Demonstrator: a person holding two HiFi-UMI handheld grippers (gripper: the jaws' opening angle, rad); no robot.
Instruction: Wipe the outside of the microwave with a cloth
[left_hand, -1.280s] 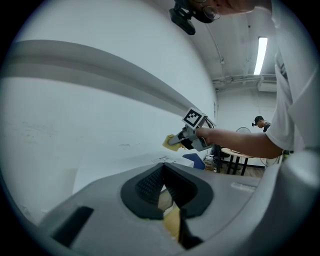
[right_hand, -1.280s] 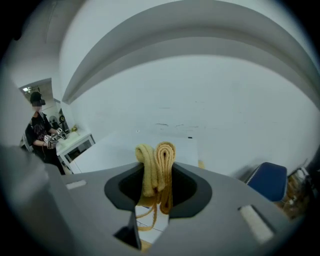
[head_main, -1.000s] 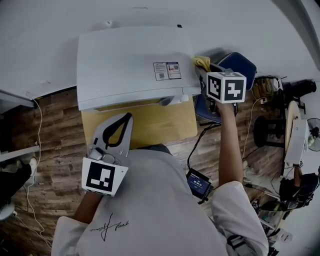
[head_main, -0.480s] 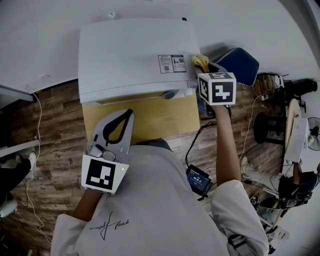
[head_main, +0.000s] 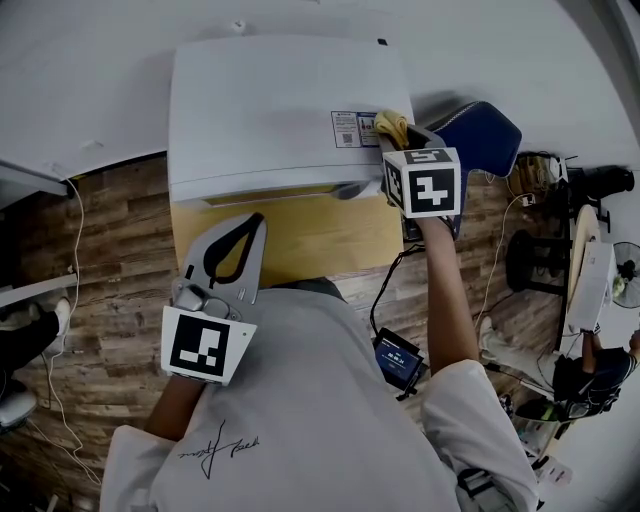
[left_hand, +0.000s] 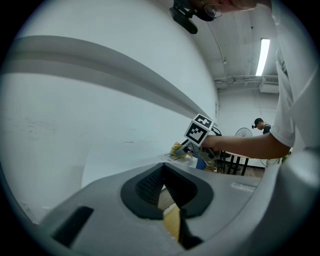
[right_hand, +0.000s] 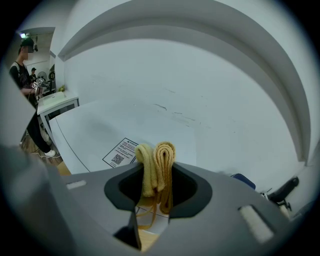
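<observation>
The white microwave (head_main: 270, 110) stands on a wooden table (head_main: 300, 238), with a printed label (head_main: 350, 129) near its top right edge. My right gripper (head_main: 398, 142) is shut on a folded yellow cloth (head_main: 390, 124), which rests on the microwave's top beside the label. In the right gripper view the cloth (right_hand: 164, 155) sticks up between the jaws of the gripper (right_hand: 156, 182), over the microwave top (right_hand: 95, 125). My left gripper (head_main: 255, 228) hovers over the table's front edge, shut and empty. The left gripper view shows its closed jaws (left_hand: 162, 172) and the cloth (left_hand: 178, 149) far off.
A blue chair (head_main: 478, 135) stands right of the microwave against the wall. A small device with a lit screen (head_main: 398, 362) and cables lie on the wood floor. Stools and a fan (head_main: 628, 270) crowd the far right. A person (right_hand: 22, 75) stands by a white table (right_hand: 57, 102).
My right gripper has slid the cloth left, from past the microwave's right edge onto its top beside the label. The left gripper has stayed put.
</observation>
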